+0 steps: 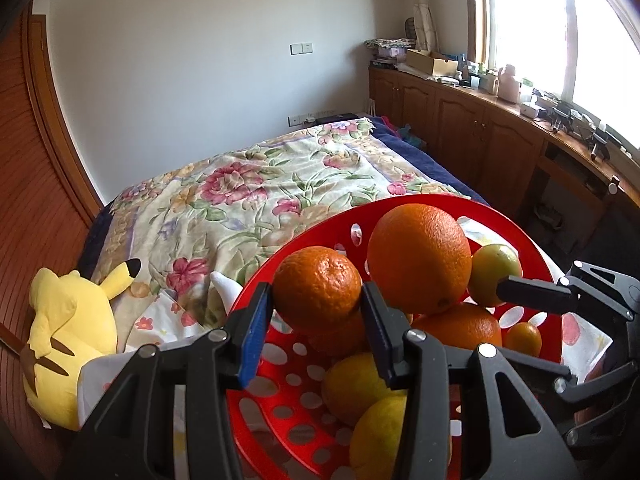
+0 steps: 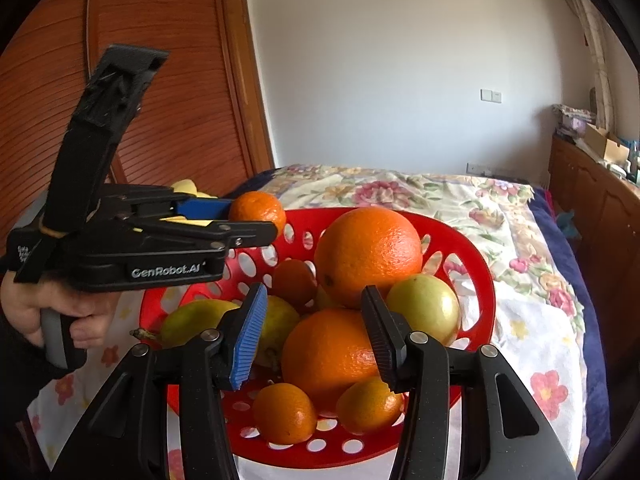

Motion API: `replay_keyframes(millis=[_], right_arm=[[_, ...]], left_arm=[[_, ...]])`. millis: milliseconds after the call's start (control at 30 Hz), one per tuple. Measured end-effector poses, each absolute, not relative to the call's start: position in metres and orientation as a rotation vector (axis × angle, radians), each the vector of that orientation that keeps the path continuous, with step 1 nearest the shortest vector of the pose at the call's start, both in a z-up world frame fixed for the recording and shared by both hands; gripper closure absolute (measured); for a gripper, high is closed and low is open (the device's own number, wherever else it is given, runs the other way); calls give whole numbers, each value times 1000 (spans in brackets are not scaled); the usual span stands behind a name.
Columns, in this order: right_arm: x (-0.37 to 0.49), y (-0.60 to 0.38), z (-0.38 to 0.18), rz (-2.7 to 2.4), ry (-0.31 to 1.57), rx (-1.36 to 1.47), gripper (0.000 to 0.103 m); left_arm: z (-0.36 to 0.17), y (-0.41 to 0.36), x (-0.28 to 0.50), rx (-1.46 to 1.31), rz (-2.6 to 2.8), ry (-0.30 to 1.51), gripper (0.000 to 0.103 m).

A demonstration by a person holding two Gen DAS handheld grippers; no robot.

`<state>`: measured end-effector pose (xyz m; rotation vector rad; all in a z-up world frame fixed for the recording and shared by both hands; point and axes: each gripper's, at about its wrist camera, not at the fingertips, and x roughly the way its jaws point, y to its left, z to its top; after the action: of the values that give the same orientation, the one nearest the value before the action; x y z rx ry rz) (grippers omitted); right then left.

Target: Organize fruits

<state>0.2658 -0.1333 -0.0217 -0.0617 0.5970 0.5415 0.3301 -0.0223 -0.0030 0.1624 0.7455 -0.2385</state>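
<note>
Fingers of the left gripper (image 1: 316, 312) are clamping a mandarin (image 1: 317, 288) above the red basket (image 1: 280, 412) of fruit; beyond, the right gripper (image 2: 312, 332) is hovering empty, jaws parted, over a large orange (image 2: 328, 354).

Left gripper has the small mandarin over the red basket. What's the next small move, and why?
Probably carry the mandarin clear of the red basket rim before any release. The left gripper pinches it above the piled fruit, and the right gripper hovers open over the large orange, so lowering there would crowd both.
</note>
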Motion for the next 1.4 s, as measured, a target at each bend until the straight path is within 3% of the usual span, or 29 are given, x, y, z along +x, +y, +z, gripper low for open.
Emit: replay_keyframes(millis=[467,1000,1400], right_arm=[[270,-138,-23,534,594,-54,53],[264,-138,-14,488,580,-72,51],[231,-140,0,440,555,-69,44]], left_arm=[[4,-29,328,180,-221,715,53],[9,-1,263,100,-174,612,51],[24,0,203,112,-152,501,39]])
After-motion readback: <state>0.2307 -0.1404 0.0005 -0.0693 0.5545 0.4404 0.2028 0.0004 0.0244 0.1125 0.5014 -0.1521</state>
